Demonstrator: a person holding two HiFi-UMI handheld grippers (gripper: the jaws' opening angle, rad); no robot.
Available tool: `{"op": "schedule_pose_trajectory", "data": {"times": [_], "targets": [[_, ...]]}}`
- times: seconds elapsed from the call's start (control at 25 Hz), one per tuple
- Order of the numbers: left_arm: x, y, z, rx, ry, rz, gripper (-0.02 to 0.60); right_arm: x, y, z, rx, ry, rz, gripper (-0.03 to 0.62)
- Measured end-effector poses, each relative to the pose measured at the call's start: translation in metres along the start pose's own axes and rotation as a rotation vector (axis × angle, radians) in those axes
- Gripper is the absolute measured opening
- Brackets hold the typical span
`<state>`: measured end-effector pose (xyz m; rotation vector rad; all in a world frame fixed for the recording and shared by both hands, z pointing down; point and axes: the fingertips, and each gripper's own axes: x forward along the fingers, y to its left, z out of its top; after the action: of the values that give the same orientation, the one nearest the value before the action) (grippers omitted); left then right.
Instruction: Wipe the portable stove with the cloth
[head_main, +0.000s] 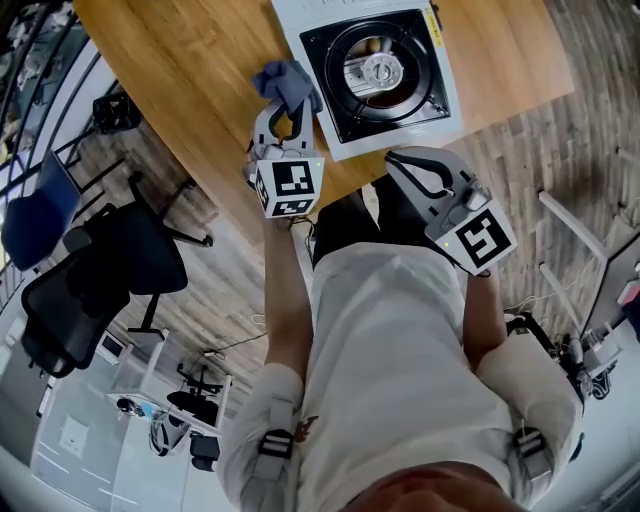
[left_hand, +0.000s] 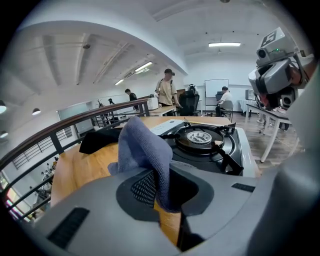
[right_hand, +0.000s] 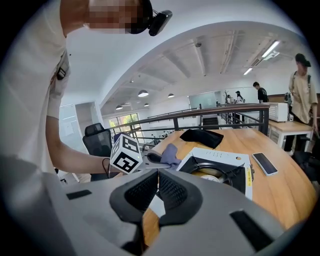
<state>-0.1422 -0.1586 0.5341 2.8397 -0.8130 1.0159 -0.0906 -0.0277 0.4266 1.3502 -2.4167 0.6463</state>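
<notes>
Left gripper (left_hand: 165, 187) jaws clamped on the blue cloth (left_hand: 144, 150), which bunches up above the pads. Right gripper (right_hand: 156, 192) jaws together, nothing between them.

Head view: portable stove (head_main: 400, 135) sits on the wooden table (head_main: 190, 60) at about 2 o'clock from the left jaws, just beside the cloth; can't tell if cloth touches the white edge. Burner (head_main: 378, 70) lies further along that line. Right gripper sits at the stove's 6 o'clock, near its front edge. The left hand is the one placed to wipe, sweeping toward 2 o'clock.
</notes>
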Motion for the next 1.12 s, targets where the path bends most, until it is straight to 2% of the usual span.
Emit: {"op": "schedule_pose_trajectory", "data": {"times": [0.36, 1.12], "targets": [[-0.022, -0.032, -0.007, 0.016, 0.019, 0.007, 0.055, -0.011, 0.005, -0.006, -0.038, 0.009, 0.053, 0.025], [-0.058, -0.072, -0.024, -0.025, 0.057, 0.071, 0.055, -0.037, 0.017, -0.02, -0.089, 0.008, 0.143, 0.025]]}}
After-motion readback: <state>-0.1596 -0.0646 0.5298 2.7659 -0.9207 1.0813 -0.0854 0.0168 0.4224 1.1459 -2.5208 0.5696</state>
